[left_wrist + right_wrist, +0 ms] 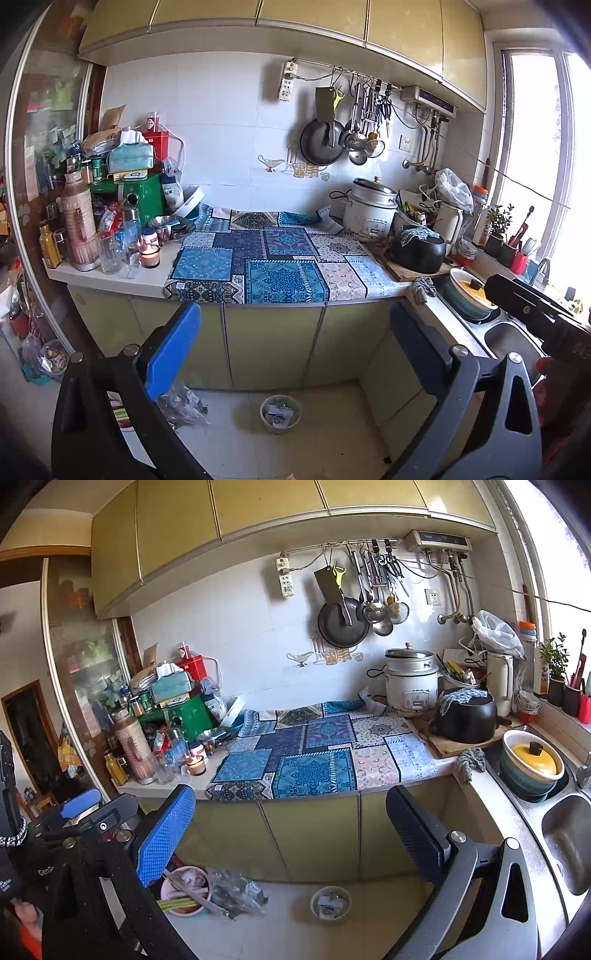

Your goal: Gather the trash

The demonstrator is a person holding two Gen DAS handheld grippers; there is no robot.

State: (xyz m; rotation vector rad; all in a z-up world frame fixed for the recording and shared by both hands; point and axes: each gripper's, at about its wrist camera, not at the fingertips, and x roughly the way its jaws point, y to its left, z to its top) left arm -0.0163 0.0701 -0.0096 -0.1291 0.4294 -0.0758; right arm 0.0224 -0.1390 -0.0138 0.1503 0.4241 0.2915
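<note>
Table (110,275): an L-shaped kitchen table over yellow-green cupboard doors; every place below is given relative to it.
Patchwork cloth (273,262): blue patterned, covers the middle of the table top and hangs a little over the front edge.
Sink (565,834): steel, set into the table's right-hand run; a green basket holding a yellow-lidded pot (532,760) sits in the basin beyond it.
Rice cooker (369,214): white, at the back of the table on the right; a black pot (419,249) stands just in front of it on a wooden board.
Clutter: bottles, jars, a tissue box and a green tin crowd the table's left end; a lit candle (149,254) stands near the front edge there.
Left tool (295,354): held in the air in front of the table, blue-padded fingers wide apart, nothing between them.
Right tool (291,842): also in front of the table, fingers wide apart and empty.
Trash bin (280,413): small, round, on the floor below the table's cupboards, with scraps of paper inside.
Crumpled plastic (236,891): clear wrapper on the floor to the bin's left, beside a pink bowl (184,890) of scraps.
</note>
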